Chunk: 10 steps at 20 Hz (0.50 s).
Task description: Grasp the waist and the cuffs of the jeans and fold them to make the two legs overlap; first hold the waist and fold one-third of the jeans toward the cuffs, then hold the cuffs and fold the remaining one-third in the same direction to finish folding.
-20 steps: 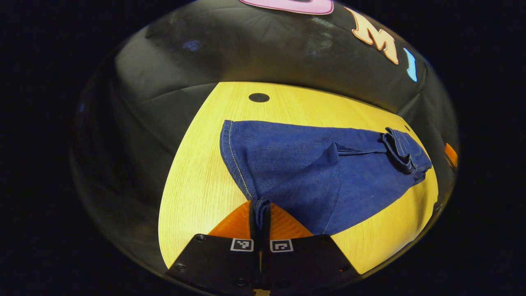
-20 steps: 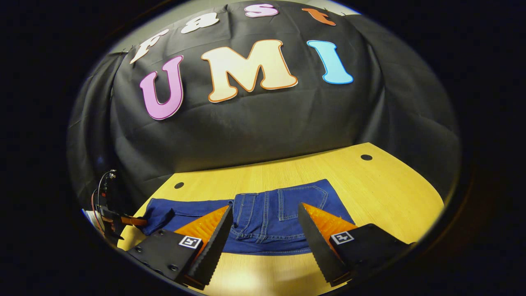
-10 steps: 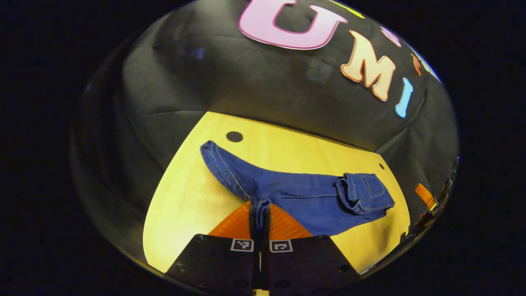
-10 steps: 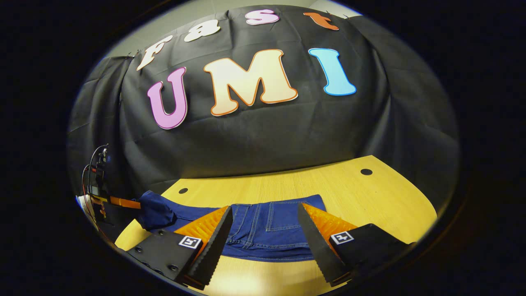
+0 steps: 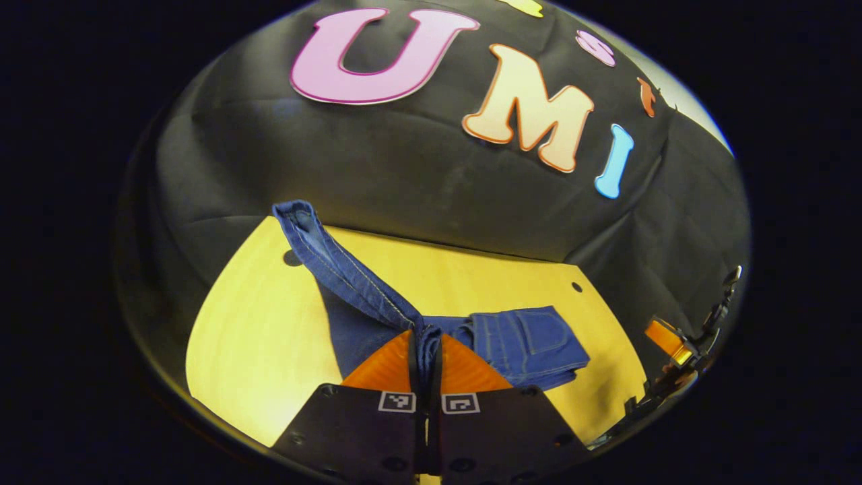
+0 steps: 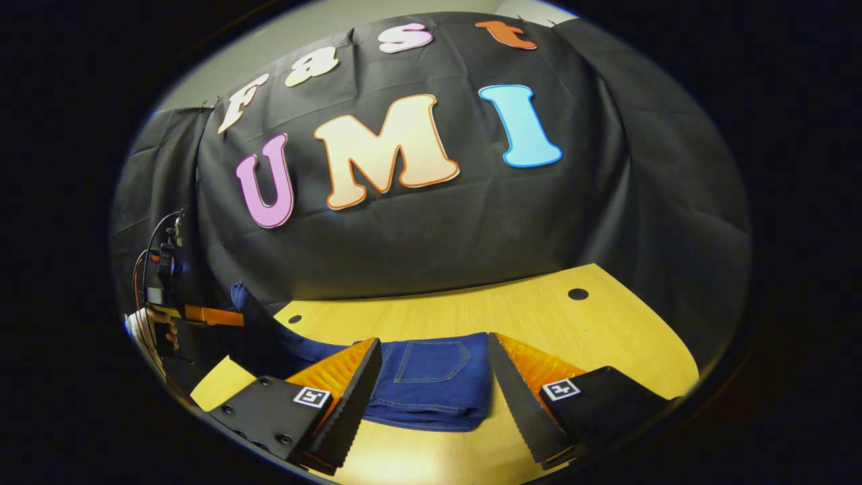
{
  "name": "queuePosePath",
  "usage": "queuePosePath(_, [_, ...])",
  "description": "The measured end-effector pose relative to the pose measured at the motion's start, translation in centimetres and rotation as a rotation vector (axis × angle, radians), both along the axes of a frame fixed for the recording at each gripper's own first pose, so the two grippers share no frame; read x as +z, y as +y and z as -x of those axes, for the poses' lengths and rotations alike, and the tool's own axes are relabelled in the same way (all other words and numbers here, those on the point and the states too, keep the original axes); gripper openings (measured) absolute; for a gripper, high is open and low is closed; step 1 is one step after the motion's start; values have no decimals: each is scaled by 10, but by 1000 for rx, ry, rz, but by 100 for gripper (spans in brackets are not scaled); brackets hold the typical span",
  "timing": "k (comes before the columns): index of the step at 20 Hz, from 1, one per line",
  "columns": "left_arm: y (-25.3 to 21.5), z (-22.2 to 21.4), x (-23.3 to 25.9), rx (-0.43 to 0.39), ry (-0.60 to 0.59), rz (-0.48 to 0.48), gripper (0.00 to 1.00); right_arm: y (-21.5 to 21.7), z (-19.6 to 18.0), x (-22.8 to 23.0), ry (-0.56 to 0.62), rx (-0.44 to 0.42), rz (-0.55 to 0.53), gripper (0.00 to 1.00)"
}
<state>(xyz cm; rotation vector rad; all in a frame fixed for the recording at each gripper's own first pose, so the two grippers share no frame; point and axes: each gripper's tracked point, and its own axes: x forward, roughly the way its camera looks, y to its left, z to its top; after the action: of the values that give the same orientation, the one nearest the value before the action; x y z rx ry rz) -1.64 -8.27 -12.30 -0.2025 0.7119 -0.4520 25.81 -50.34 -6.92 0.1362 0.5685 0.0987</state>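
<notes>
I see no brand name or readable label on anything; the only printed marks are the small square black-and-white tags on the gripper bodies, two on each, and they carry patterns, not words.

I count one pair of jeans [image 5: 525, 343], two grippers, and one wooden table [image 5: 256, 337] with dark round holes [image 6: 578, 294] in its top: two show in each view.

My left gripper [image 5: 425, 350] is closed tight on a bunched cuff [image 5: 427, 337] of the jeans, both fingers pressing the denim between them. From that grip a hemmed edge of the leg [image 5: 337, 263] rises up and away to the far left, lifted clear of the table, with its end seen against the black cloth wall [image 5: 404, 168].

The waist end lies folded on the table to the right of that grip, a back pocket [image 6: 431, 360] facing up.

My right gripper [image 6: 434, 397] hangs wide open just above the near edge of the folded waist part, holding nothing, the denim showing between its fingers.

In the right gripper view the left gripper sits at the far left with a hand [image 6: 145, 323] on it.
</notes>
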Motion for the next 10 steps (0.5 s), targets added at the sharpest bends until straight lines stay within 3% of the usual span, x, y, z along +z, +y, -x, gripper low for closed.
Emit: queuePosePath(10, [-158, 6, 3, -148, -42, 48, 0, -77, 14, 14, 5, -6, 16, 98])
